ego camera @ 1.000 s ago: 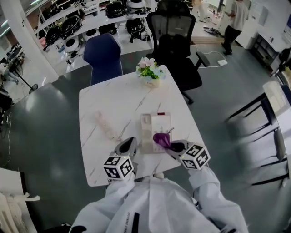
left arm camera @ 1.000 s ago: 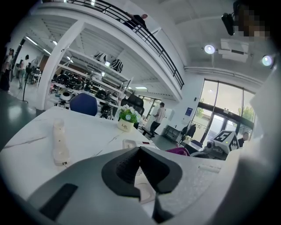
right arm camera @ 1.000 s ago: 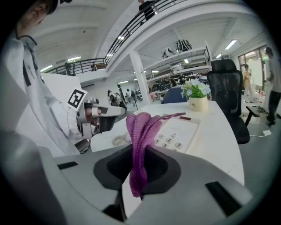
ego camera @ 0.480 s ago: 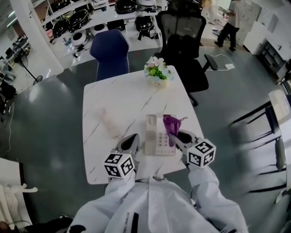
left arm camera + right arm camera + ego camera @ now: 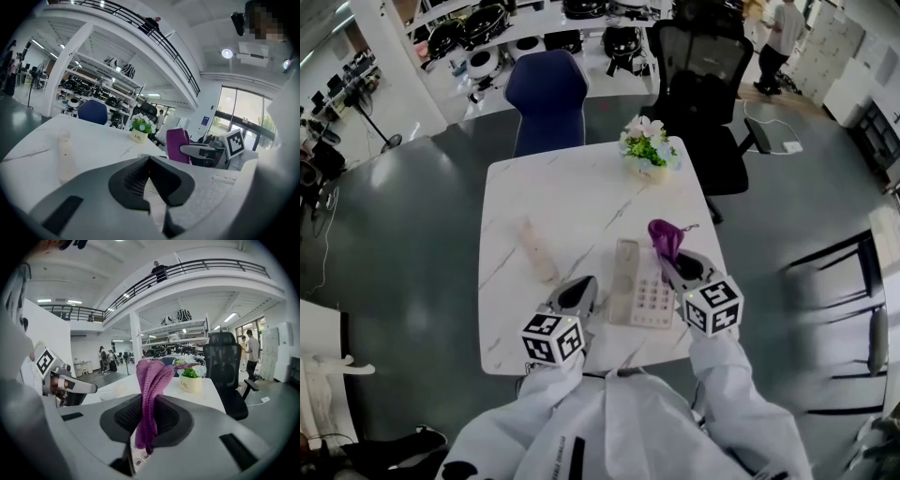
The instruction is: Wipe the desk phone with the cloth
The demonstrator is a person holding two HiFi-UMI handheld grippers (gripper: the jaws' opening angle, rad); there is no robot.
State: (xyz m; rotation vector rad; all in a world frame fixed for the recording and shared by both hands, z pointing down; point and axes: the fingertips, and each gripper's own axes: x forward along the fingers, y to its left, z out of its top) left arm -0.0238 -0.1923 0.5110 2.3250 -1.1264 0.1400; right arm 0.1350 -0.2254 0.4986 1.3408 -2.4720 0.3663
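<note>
One cloth in right tool; desk phone whole only overhead, seemingly untouched.

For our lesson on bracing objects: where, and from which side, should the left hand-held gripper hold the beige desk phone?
Probably the beige desk phone by its long handset, jaws across its narrow middle, coming from the left: it lies along the phone's left edge, nearest the left hand-held gripper; the purple cloth is at its right.
</note>
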